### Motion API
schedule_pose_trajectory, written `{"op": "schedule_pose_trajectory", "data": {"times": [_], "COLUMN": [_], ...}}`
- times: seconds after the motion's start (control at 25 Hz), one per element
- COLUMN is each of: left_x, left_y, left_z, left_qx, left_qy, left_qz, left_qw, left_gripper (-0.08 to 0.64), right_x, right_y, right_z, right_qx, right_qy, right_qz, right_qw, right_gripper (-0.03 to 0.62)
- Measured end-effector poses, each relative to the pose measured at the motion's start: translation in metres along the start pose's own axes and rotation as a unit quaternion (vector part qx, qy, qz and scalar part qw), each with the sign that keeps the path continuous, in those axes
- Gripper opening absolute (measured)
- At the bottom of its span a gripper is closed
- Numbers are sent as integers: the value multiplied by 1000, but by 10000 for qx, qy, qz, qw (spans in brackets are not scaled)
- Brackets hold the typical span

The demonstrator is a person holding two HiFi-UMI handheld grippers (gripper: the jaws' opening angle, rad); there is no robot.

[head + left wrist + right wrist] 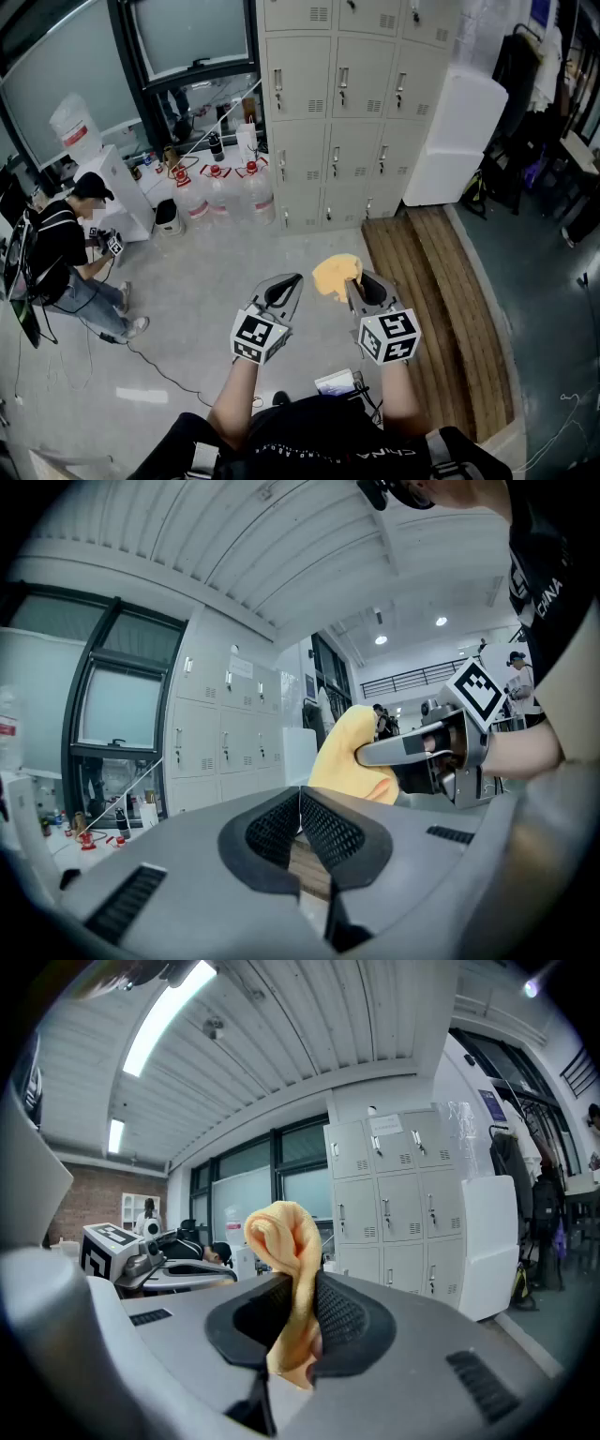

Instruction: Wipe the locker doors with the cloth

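Faced a tall bank of pale grey metal lockers [337,112] from well back, across a stretch of grey concrete floor [216,281]. Noted a low platform of brown wooden planks [422,272] running up to the bank's right end, beside a tall white block [459,131]. Noted too, off to the left, a crouching person in a black shirt and cap [70,248], and a cluster of large clear water bottles with red caps [217,197] at the bank's foot. Carried both tools low and close together. Held the grey left gripper [286,286] pinched closed on nothing, with only floor showing past its ribbed black pads [333,832]. Had the grey right gripper [361,281] clamped on a soft folded yellow-orange cloth [336,275], with a rolled lobe standing above the jaws and a tail hanging below. Judged the wiping not yet begun. Needed first to close the gap to the doors, then to press the free lobe flat against a panel rather than the hard jaw tips. Best to work across each door in rows, to ease around the small metal handles [278,82] and vent slots [317,106], and to pinch firmly enough that the fabric would not drag out
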State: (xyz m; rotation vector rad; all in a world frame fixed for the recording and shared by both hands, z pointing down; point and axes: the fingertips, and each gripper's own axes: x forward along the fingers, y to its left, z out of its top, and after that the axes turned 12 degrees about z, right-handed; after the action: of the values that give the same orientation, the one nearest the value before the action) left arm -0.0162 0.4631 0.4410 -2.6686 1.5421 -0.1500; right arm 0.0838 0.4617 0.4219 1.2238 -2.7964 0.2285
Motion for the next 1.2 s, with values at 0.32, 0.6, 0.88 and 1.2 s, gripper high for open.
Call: {"op": "schedule_pose_trajectory", "data": {"times": [0.32,0.6,0.88,1.2], "left_x": [-4,-7,-8,-5], "left_y": [-3,-10,-14,-12], "left_z": [7,-1,-3,-8], "left_qx": [-48,131,149,113], "left_qy": [69,98,109,180], "left_qz": [-3,-48,-161,-95], "left_qw": [10000,9999,9997,9997], "left_gripper": [20,20,20,20], "right_x": [-4,-7,-7,-6], "right_y": [6,12,14,6], "right_z": [7,-5,-10,-14], "right_qx": [-7,135,212,392], "right_qy": [14,64,55,43], "right_qz": [-17,101,125,137], "right_qw": [10000,9998,9997,9991], "right_gripper": [84,84,84,84]}}
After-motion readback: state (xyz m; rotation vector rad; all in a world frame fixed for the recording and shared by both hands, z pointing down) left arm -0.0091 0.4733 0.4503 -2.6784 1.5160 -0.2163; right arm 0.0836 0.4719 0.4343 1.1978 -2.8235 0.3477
